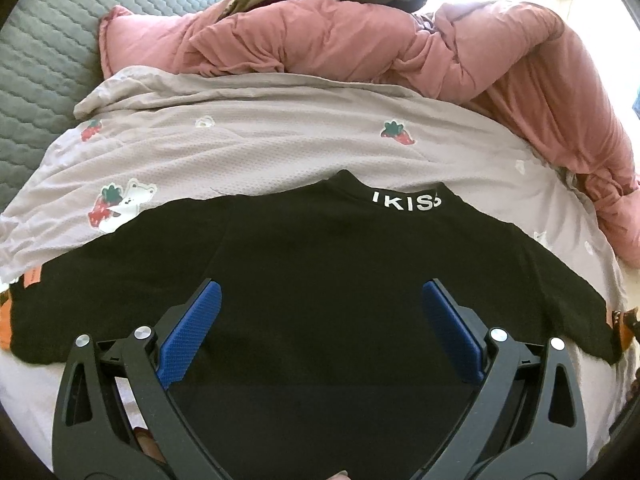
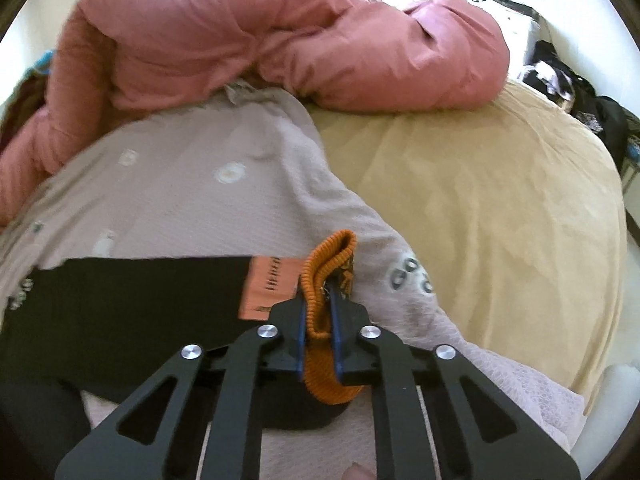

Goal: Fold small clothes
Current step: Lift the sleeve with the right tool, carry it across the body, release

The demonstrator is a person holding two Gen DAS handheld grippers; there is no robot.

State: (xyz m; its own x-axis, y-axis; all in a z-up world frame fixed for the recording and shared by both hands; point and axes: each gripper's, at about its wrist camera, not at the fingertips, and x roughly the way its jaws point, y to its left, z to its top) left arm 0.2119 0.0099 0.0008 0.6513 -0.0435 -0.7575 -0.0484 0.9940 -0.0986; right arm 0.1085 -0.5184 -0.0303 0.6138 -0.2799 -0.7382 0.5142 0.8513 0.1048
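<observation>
Quilting in grey point(image 1: 44, 60) lies far left, beside a pink duvet point(image 1: 360, 48). The black shirt point(image 1: 340, 264) lies flat on the strawberry-print blanket point(image 1: 240, 140) on the bed; the left gripper point(image 1: 320, 308) hangs wide above it. The right gripper point(image 2: 318, 312) is clamped on the shirt's orange cuff point(image 2: 328, 264).
</observation>
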